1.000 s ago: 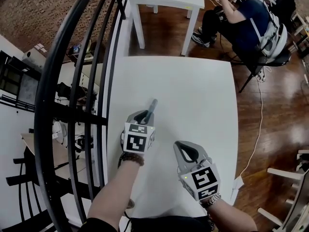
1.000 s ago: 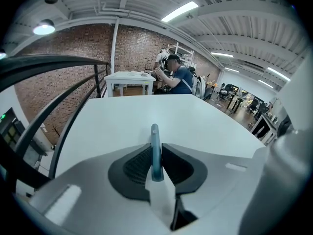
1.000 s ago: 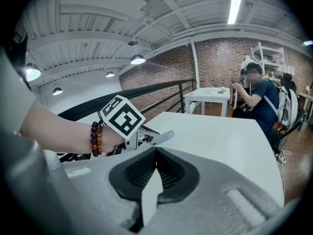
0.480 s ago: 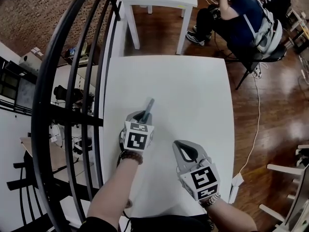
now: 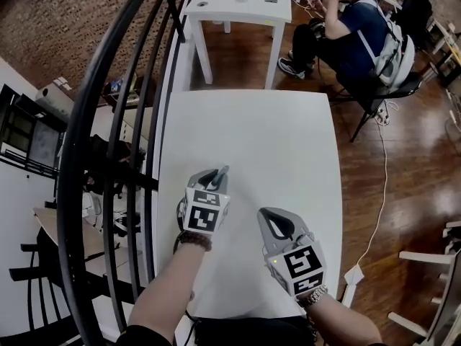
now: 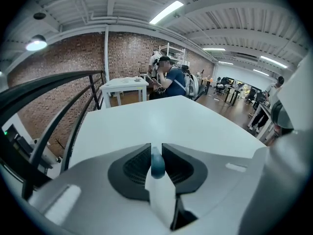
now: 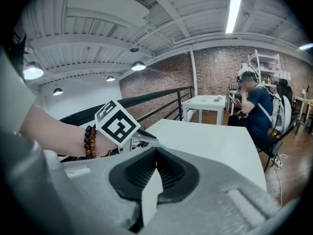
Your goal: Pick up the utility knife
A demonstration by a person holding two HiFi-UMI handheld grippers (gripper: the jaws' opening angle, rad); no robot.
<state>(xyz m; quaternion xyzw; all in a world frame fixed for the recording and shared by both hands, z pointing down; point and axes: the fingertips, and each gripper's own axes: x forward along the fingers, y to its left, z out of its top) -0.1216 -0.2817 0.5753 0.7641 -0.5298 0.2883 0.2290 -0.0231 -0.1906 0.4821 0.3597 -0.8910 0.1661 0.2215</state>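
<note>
The utility knife (image 5: 222, 172), a slim grey-blue bar, is clamped in my left gripper (image 5: 214, 178) and held above the white table (image 5: 288, 143), pointing away from me. In the left gripper view its blue-grey end (image 6: 157, 164) sits pinched between the dark pads (image 6: 137, 166), with the tabletop lying beyond. My right gripper (image 5: 274, 225) hovers over the table's near right part, jaws shut with nothing between them. In the right gripper view its pads (image 7: 171, 173) meet, and the left gripper's marker cube (image 7: 117, 124) shows to the left.
A black curved railing (image 5: 108, 143) runs along the table's left edge. Beyond the table stands a second white table (image 5: 238, 2), and a person sits on a chair (image 5: 356, 31) at the back right. A pale cable (image 5: 382, 193) lies on the wooden floor at right.
My left gripper has lifted with the knife and tilted, so the knife shows shorter past the jaws. The right gripper has risen slightly and stays shut.
</note>
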